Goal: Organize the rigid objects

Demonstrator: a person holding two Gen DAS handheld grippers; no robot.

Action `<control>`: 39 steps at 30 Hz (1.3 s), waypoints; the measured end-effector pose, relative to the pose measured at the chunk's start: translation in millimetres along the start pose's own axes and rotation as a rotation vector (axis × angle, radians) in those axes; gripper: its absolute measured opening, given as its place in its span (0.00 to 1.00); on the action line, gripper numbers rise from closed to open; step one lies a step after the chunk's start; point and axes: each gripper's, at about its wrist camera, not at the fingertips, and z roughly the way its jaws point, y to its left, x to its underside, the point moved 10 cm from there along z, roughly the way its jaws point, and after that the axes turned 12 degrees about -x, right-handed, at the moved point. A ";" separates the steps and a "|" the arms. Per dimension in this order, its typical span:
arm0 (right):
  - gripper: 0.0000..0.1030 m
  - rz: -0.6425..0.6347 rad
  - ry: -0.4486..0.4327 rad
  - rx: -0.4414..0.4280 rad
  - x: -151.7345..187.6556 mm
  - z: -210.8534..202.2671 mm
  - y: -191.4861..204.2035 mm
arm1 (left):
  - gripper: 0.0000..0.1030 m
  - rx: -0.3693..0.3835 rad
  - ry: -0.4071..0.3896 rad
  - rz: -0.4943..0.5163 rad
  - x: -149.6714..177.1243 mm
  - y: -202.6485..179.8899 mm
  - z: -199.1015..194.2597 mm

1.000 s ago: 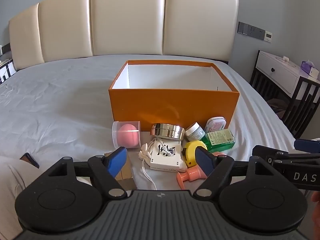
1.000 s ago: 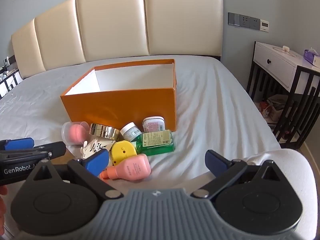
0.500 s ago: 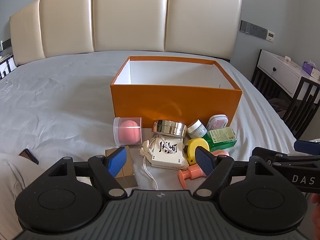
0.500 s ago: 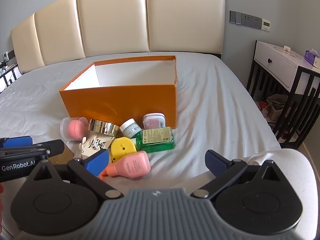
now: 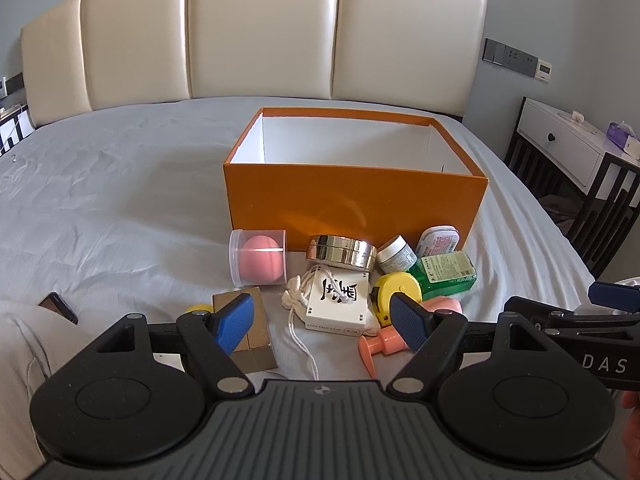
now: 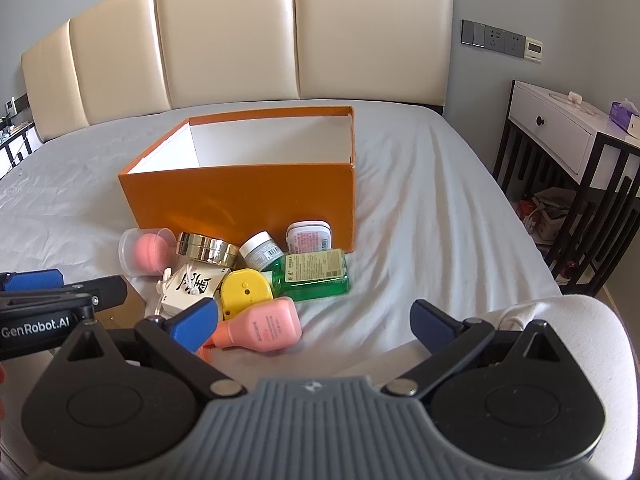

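An open orange box (image 5: 356,210) (image 6: 240,204) with a white inside stands on the bed. In front of it lies a heap: a pink sponge in a clear case (image 5: 259,256), a gold tin (image 5: 341,252), a small white jar (image 5: 396,255), a green bottle (image 5: 446,274) (image 6: 314,276), a yellow tape measure (image 5: 396,286) (image 6: 245,292), a white box with black characters (image 5: 338,300), a pink bottle (image 6: 262,326) and a brown block (image 5: 250,338). My left gripper (image 5: 322,322) hangs open just short of the heap. My right gripper (image 6: 314,320) is open too, to the right of the left one.
The grey bed sheet (image 5: 120,200) stretches left and right of the box. A cream headboard (image 5: 260,36) stands behind. A white nightstand (image 6: 568,136) on a dark frame sits off the bed's right edge. A dark phone (image 5: 58,306) lies at the left.
Both grippers have pulled back and risen slightly, so the box and heap sit a little farther off and the brown block shows more. Nothing was grasped.
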 end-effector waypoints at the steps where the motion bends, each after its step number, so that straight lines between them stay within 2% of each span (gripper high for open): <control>1: 0.97 0.001 0.000 0.000 0.0 0.0 0.1 | 0.88 0.001 0.000 0.000 0.0 -0.1 -0.2; 24: 0.97 0.013 0.014 -0.016 3.7 5.3 4.4 | 0.87 0.011 0.022 -0.006 3.9 2.1 3.6; 30: 0.97 0.003 0.020 -0.020 7.2 12.6 4.9 | 0.81 0.046 0.056 -0.016 9.6 1.6 11.4; 34: 0.97 -0.003 0.045 -0.030 8.9 21.2 7.1 | 0.72 0.055 0.075 -0.024 10.5 3.1 18.3; 39: 0.85 -0.039 0.086 -0.032 9.3 35.8 12.0 | 0.69 0.047 0.127 -0.049 10.3 9.4 30.6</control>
